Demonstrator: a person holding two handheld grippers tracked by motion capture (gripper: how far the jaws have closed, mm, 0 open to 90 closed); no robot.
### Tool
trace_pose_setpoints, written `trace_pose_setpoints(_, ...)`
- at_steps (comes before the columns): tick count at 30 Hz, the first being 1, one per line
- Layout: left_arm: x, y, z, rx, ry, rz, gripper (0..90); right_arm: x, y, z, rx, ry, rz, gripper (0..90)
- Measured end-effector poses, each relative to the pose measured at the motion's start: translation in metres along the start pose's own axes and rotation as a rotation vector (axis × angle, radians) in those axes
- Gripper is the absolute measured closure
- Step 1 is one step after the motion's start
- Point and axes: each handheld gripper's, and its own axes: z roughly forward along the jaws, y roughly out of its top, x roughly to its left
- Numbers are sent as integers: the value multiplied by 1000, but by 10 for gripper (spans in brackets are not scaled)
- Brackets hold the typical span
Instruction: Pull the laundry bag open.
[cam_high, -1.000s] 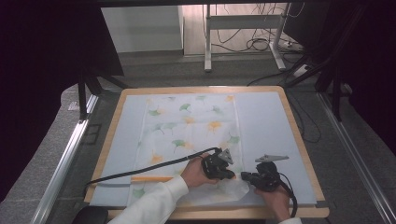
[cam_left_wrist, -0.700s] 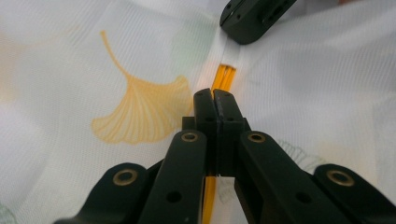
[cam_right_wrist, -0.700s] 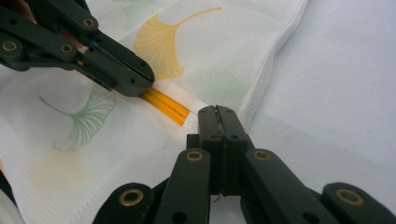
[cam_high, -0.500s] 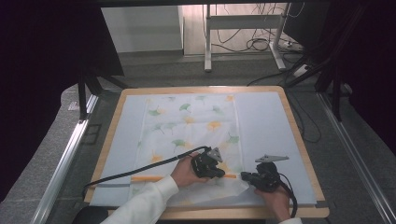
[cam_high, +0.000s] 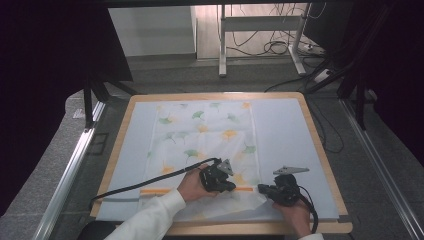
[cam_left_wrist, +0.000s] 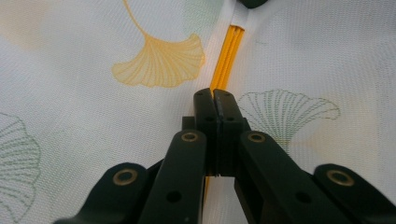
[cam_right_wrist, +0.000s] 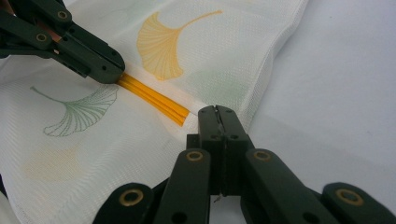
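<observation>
Cloth: a thin white cloth (cam_high: 205, 135) printed with green and yellow fan-shaped leaves lies spread on the table (cam_high: 320, 150), over a pale blue mat (cam_high: 285, 135). Its far part lies flat; its near edge, towards the person, is rumpled and folded.
Orange strip: a narrow orange strip (cam_high: 155, 191) runs along the near part of the cloth. In the left gripper view the strip (cam_left_wrist: 227, 53) shows in a gap between two layers of cloth; in the right gripper view it (cam_right_wrist: 154, 99) lies between the two grippers.
Left gripper: the left gripper (cam_high: 226, 186) sits on the near part of the cloth, right at the orange strip. In its own view the left gripper (cam_left_wrist: 214, 95) has its jaws pressed together with no gap, tips on the cloth where the strip comes out. Whether cloth is caught between them I cannot tell. In the right gripper view it (cam_right_wrist: 109, 72) touches one end of the bare strip.
Right gripper: the right gripper (cam_high: 262, 189) rests at the cloth's near right corner, just beside the left gripper. In its own view the right gripper (cam_right_wrist: 217, 114) has its jaws closed flat against each other, tips at the cloth's edge next to the strip's end. A pinch of cloth cannot be made out.
Hands: the left hand (cam_high: 190, 184), in a white sleeve (cam_high: 150, 220), holds its gripper over the cloth; the right hand (cam_high: 295, 216) is at the near edge of the table.
</observation>
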Motion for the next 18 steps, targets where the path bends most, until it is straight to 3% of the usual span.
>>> trace_pose_setpoints(3,6,-6,-3,-10,-23,-27,900,0,0,0,-1,2,1,896)
trace_pose_setpoints(18,12,-27,-19,-10,-3,-63,900,0,-1,0,-9,5,4,896)
